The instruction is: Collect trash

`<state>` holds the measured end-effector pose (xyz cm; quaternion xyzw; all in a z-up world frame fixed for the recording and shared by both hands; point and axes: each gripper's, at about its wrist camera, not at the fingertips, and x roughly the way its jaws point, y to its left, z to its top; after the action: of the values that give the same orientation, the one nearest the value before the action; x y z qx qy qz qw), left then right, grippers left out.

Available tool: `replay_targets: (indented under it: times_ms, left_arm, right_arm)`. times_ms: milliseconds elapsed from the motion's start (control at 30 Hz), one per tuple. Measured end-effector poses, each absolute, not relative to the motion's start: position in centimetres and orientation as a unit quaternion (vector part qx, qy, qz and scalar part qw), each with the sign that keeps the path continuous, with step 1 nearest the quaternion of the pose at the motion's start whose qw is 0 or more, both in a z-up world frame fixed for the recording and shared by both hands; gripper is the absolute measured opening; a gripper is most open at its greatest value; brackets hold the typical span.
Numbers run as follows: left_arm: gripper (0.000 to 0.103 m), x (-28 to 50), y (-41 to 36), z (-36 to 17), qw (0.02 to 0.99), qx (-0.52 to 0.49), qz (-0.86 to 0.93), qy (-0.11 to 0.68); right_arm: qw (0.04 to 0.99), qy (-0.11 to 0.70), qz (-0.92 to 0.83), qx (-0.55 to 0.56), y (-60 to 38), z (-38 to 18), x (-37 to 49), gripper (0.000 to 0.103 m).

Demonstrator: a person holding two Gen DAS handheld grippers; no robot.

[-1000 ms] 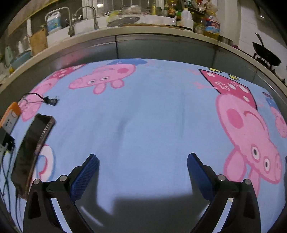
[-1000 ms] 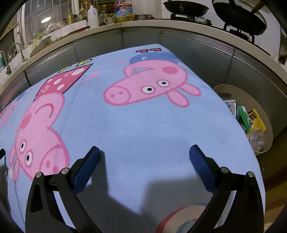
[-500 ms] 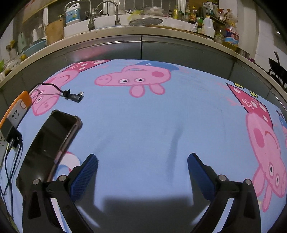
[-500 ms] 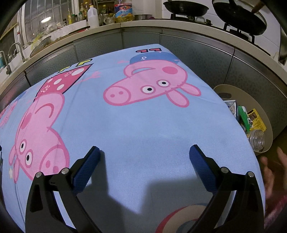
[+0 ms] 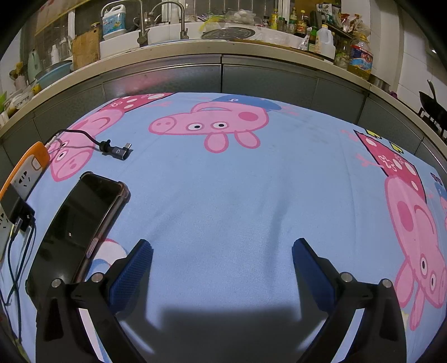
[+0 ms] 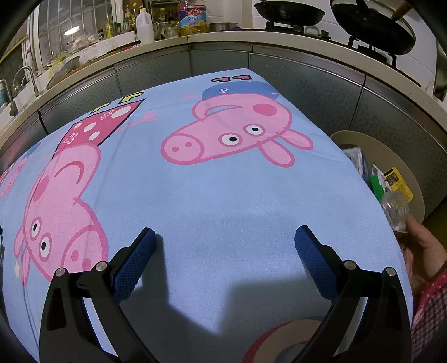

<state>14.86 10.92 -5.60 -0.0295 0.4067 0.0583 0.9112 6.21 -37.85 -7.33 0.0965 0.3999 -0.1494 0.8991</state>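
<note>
Trash bin (image 6: 419, 178) holding several wrappers, one phone (image 5: 81, 220), two gaping grippers

On my left camera the phone (image 5: 81, 220) lies on the tablecloth (image 5: 223, 195) at the near left, the power strip (image 5: 19, 181) just left of it at the table's edge. The cable plug (image 5: 116, 150) lies farther back. Behind the table runs the counter (image 5: 223, 50) with the sink faucets (image 5: 167, 16). On my right camera, the waste bin (image 6: 413, 178) stands off the table's right edge (a hand (image 6: 421, 248) beside it), with a clear bottle (image 6: 396, 212) inside.
</note>
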Motion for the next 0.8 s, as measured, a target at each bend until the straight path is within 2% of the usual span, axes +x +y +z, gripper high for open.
replay_targets:
  times_ms: [800]
  left_arm:
    - [0.101, 14.79, 10.88, -5.62, 0.911, -0.029, 0.059, 0.406]
  right_arm:
    - [0.9, 0.399, -0.149, 0.097, -37.7, -7.42, 6.04, 0.098]
